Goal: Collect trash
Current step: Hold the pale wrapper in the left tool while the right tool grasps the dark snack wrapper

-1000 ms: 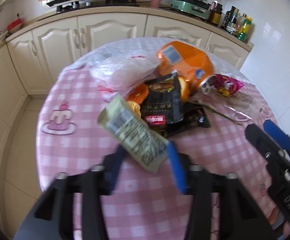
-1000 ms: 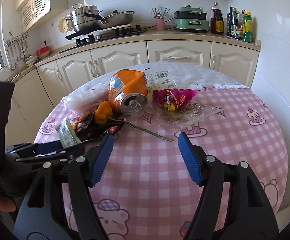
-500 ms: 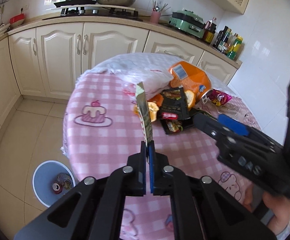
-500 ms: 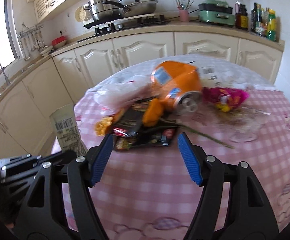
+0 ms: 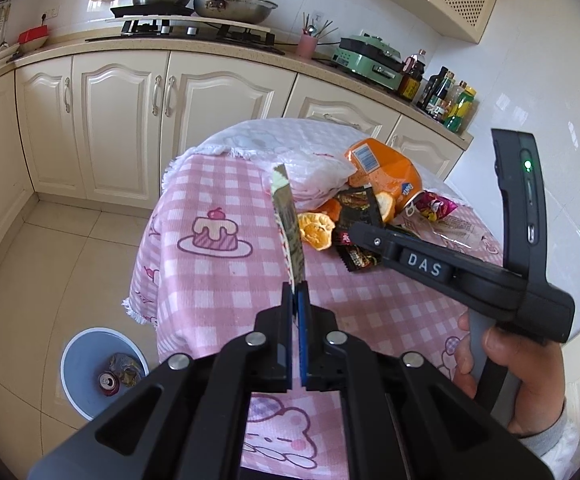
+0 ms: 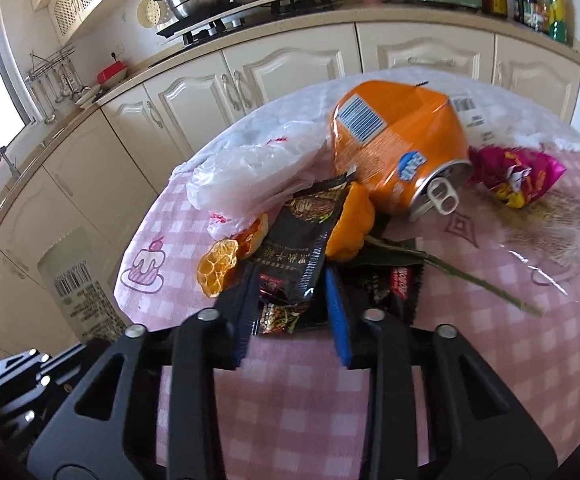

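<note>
The left claw (image 5: 297, 300) is closed on the lower edge of a pale green wrapper (image 5: 287, 224), a flat crinkled packet held upright and seen edge-on over the near side of the round table (image 5: 209, 184); in the right wrist view the same wrapper (image 6: 77, 288) shows a printed barcode and fine text too small to read. The right claw (image 6: 292, 308) stands open, its two blue-padded fingers on either side of a glossy black snack packet (image 6: 298, 248) with gold characters that cannot be read clearly; whether they touch it cannot be told. The gripper body, seen from the left wrist camera, carries the white letters "DAS" (image 5: 424, 269). A dented orange drink can (image 6: 398, 152) lies on its side with its pull tab facing the camera, a barcode on its wall and a small blue logo that is illegible. Beside it sit a crumpled translucent plastic bag (image 6: 249, 172), a magenta foil packet (image 6: 518, 176), two pieces of dried orange peel (image 6: 217, 264) and one thin green stem (image 6: 470, 276). The pink-checked cloth bears cake cartoons. On the tiled floor stands a pale blue bin (image 5: 101, 372) holding one red can and a crumpled wrapper.
</note>
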Tool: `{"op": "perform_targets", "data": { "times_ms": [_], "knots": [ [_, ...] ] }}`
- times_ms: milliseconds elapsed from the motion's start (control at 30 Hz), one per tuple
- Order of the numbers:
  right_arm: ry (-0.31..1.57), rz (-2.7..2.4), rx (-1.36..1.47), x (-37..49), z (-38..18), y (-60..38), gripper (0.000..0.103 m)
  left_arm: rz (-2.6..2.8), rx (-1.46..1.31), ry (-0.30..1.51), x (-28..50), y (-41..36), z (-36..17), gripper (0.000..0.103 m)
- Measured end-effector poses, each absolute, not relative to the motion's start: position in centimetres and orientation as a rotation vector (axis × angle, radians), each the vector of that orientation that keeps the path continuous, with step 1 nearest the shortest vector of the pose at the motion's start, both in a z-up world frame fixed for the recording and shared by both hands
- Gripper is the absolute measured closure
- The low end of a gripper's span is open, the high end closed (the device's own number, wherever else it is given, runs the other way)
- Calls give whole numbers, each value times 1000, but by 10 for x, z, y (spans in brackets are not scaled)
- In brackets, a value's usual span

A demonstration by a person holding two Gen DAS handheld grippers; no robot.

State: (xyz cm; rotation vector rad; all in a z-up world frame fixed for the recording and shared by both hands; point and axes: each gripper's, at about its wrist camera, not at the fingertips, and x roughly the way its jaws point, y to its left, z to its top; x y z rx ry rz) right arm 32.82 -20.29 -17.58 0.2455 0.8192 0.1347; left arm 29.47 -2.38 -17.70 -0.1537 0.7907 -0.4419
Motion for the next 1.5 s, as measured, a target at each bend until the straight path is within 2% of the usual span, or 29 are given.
{"op": "perform_targets", "data": {
  "times_ms": [67,200,300,767,1267,1300,1367,1400,1433,1500],
  "knots": [
    [817,142,245,328,-176,-203,88,-450,-155,790,295,-24,-177,101],
    [761,130,214,315,-166,-201,97,-460,-154,781,293,-26,-175,101],
    [710,107,180,301,-157,-200,100,-475,-162,769,290,-27,-170,101],
    [483,93,122,237,-94,-194,102,-535,-191,703,262,-22,-141,101],
    [594,109,56,249,-107,-166,102,-538,-217,726,248,-1,-153,101],
    [609,112,60,251,-109,-167,101,-535,-217,725,248,0,-153,101],
    [647,84,15,251,-121,-166,82,-522,-223,726,247,4,-154,101],
    [644,66,12,250,-126,-167,42,-519,-227,727,247,6,-154,101],
    [642,63,5,250,-132,-167,26,-516,-230,729,246,7,-156,101],
    [677,74,-16,254,-145,-163,26,-511,-230,737,246,9,-160,101]
  ]
}}
